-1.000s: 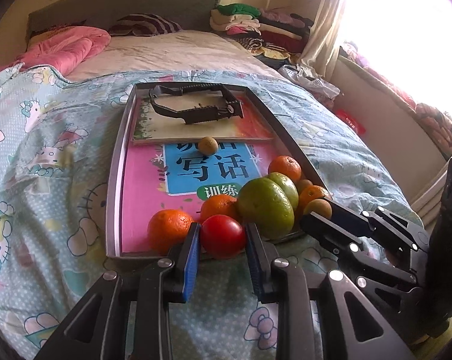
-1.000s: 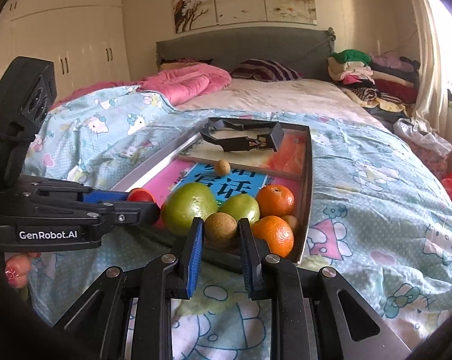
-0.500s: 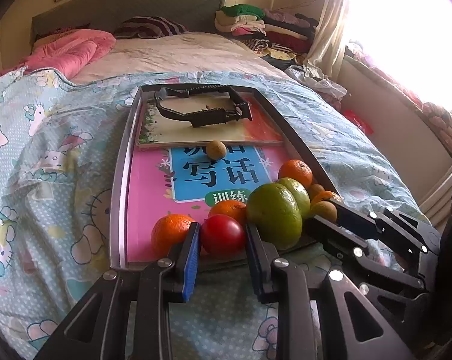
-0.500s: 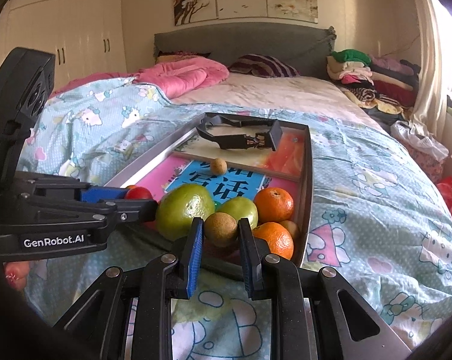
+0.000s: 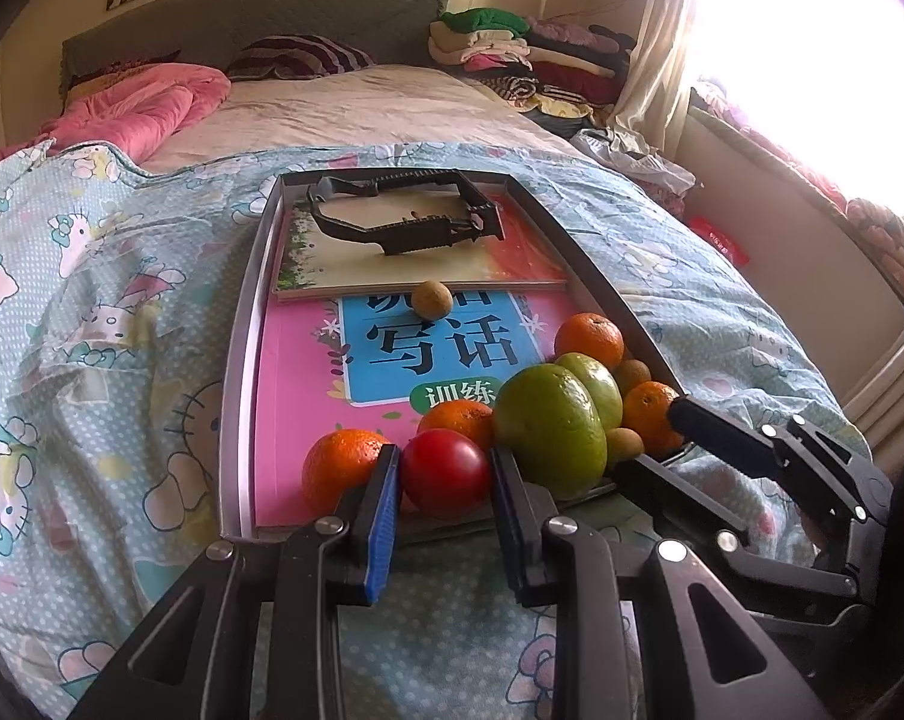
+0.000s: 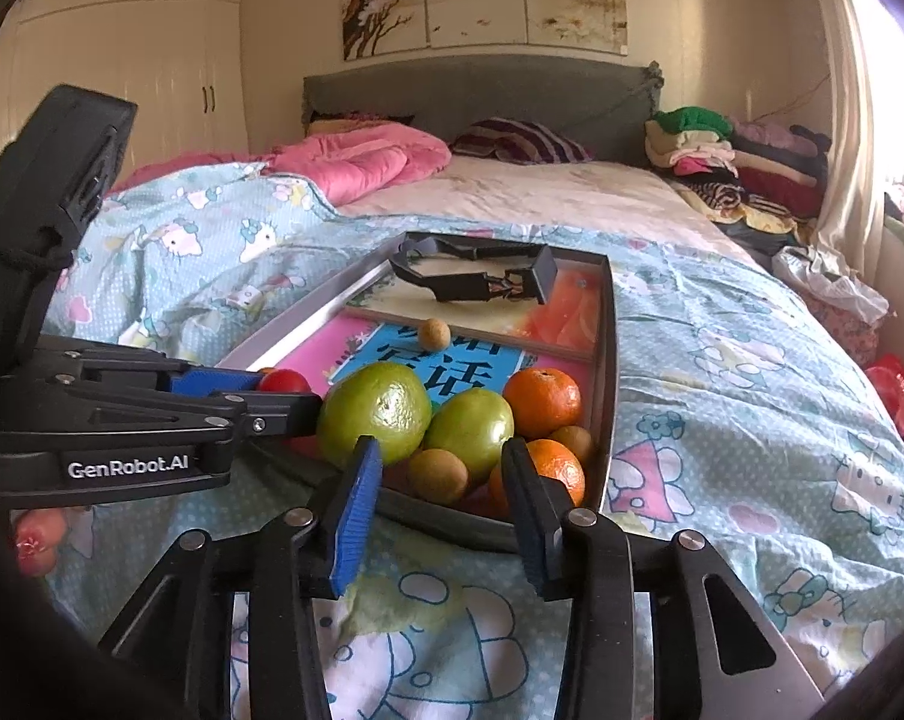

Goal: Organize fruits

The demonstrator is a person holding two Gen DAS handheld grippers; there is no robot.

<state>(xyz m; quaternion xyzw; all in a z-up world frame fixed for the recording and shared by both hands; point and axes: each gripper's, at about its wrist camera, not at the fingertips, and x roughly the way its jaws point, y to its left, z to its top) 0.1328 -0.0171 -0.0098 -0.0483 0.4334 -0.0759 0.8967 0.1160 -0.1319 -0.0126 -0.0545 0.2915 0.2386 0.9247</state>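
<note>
Fruit sits bunched at the near end of a shallow metal tray (image 5: pixel 236 372) that lies on a pale blue cartoon-print quilt (image 5: pixel 92 312) across a bed. We hold a two-finger gripper in each hand, both pointing down at that near end.

Our left gripper (image 5: pixel 446 474) is clamped on a red tomato (image 5: pixel 446 471); both pads press its sides at the tray's near edge. An orange (image 5: pixel 344 468) sits just beside the left finger, and another orange (image 5: pixel 459 420) lies right behind the tomato. A big green citrus (image 5: pixel 550 429) lies next to the right finger of this gripper.

Our right gripper (image 6: pixel 443 483) has just been opening. Its jaws now stand apart, with a small brown round fruit (image 6: pixel 438 475) lying between them in the tray, clear of both pads. Behind it are the big green citrus (image 6: pixel 375 411) and a smaller green fruit (image 6: pixel 472 423), touching each other. An orange (image 6: pixel 541 399) rests farther back by the tray's right wall, another orange (image 6: pixel 556 468) lies just by the right finger, and a second small brown fruit (image 6: pixel 574 441) is tucked between those two oranges.

The tray floor is covered by a pink and blue book (image 5: pixel 308 372), with a second book (image 5: pixel 344 258) across the far end. One lone small brown fruit (image 5: pixel 432 299) sits mid-tray, well apart from the pile. A black plastic frame (image 5: pixel 416 228) lies on the far book.
</note>
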